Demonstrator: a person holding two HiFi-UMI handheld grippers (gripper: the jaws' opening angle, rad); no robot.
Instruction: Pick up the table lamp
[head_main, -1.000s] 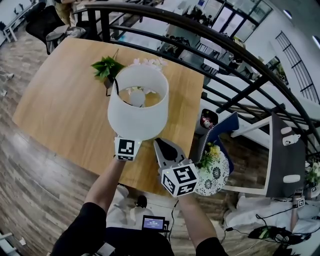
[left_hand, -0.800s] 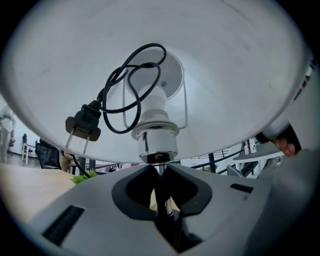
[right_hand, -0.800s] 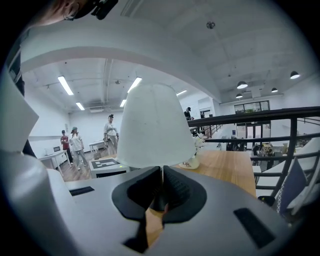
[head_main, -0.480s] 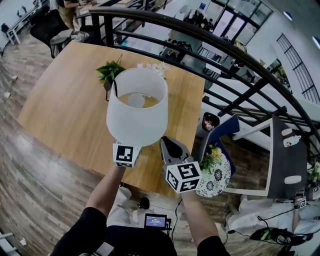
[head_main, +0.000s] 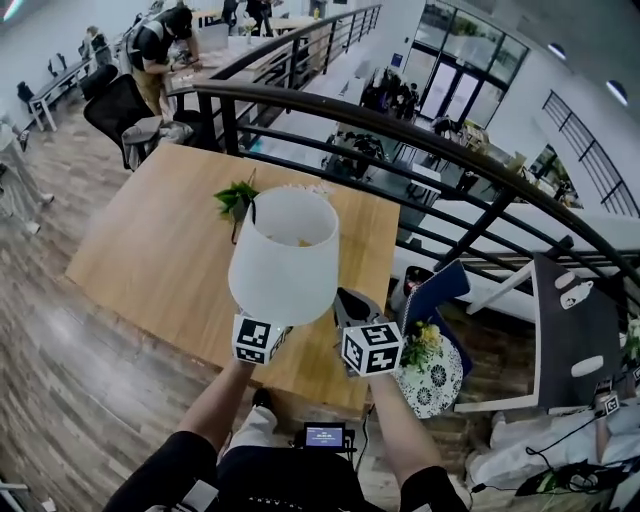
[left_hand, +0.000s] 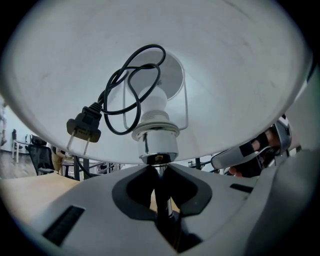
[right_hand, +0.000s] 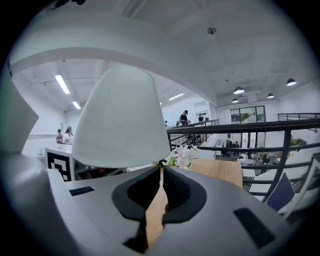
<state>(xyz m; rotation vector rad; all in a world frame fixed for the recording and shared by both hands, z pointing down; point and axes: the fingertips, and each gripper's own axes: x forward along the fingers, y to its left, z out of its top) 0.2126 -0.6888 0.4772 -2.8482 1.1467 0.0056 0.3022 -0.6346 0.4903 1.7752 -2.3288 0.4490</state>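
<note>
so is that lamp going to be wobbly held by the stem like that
Probably top-heavy: the left gripper clamps only the thin stem under the wide shade, so the table lamp may sway. The shade looks light but dentable. The loose cord and plug inside will likely swing.

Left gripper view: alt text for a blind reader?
The left gripper has its jaws shut on the thin metal lamp stem, just below the chrome bulb socket. The white lampshade, seen from underneath, fills the top; a black power cord is looped inside, its two-pin plug dangling left.
</note>
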